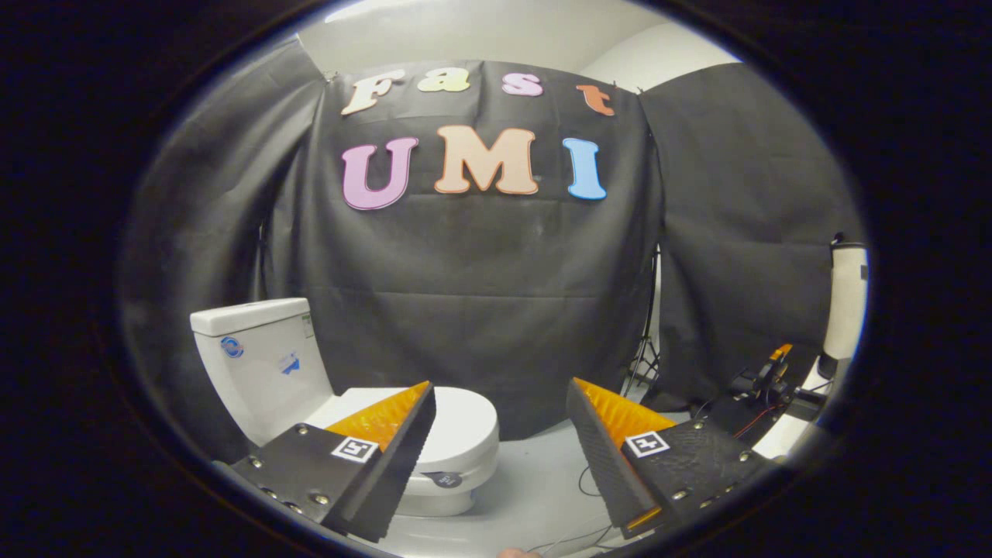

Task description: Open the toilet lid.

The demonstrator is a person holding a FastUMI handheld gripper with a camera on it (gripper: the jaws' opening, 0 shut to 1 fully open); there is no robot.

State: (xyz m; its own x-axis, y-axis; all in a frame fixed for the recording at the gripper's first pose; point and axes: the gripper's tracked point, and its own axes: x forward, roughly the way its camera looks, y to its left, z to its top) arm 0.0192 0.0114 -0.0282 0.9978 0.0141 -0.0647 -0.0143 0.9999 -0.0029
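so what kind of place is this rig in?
Looks like a mock bathroom in a recording booth, not a real one. A white toilet, lid down, stands on a bare floor against black cloth walls, with cables and gear nearby. The tongs are open, short of the toilet.

The claw [500, 407] is level, its two fingers [387, 457] spread wide apart, gripping nothing.

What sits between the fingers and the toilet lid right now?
Nothing: in the gripper view the open gripper holds nothing, and the closed lid lies beyond the left finger, with bare floor ahead of the gap.
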